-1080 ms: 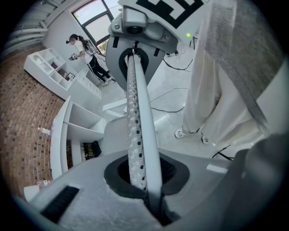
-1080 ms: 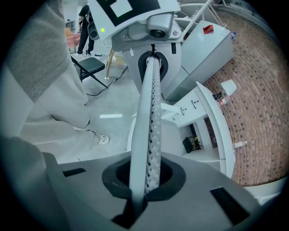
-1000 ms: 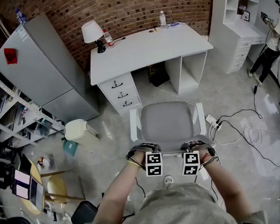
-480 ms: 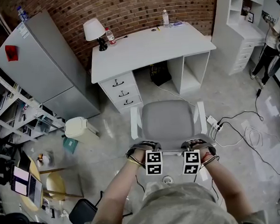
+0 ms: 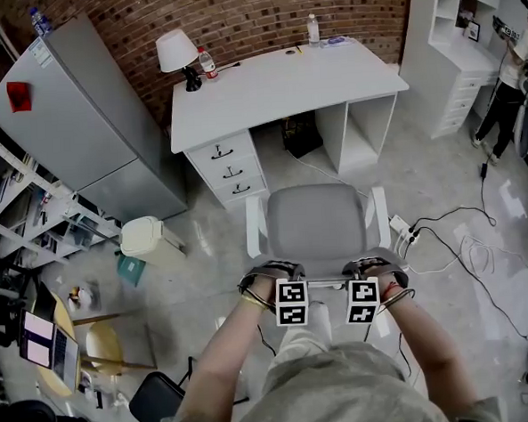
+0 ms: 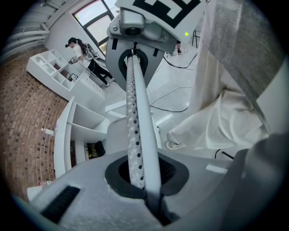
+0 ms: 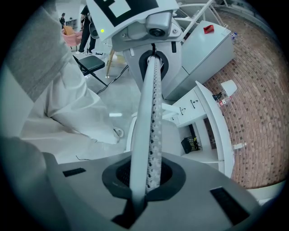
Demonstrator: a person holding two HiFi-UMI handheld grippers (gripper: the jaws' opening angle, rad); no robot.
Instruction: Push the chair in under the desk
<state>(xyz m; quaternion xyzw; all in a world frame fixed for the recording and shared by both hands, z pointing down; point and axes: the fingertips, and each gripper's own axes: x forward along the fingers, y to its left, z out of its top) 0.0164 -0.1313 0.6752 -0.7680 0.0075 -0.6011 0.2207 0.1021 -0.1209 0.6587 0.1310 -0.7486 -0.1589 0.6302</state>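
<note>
A grey office chair (image 5: pixel 316 220) with white armrests stands on the floor, facing the white desk (image 5: pixel 283 88) and pulled out from its knee space. My left gripper (image 5: pixel 296 290) and right gripper (image 5: pixel 351 287) face each other at the top of the backrest (image 5: pixel 325 287). In the left gripper view my left gripper (image 6: pixel 145 185) is shut on the white perforated backrest rim (image 6: pixel 137 117), which runs on to the other gripper. In the right gripper view my right gripper (image 7: pixel 143 180) is shut on the same rim (image 7: pixel 151 113).
Drawers (image 5: pixel 226 168) fill the desk's left side, and a black bag (image 5: pixel 302 136) sits under it. A lamp (image 5: pixel 176 55) and bottles are on the desk. A white bin (image 5: pixel 150 244) is at the left. A power strip and cables (image 5: pixel 408 232) lie right of the chair. A person (image 5: pixel 514 65) stands far right.
Both grippers keep their hold on the backrest rim. The person's white trouser leg has stepped forward beneath the grippers. The chair has hardly shifted.
</note>
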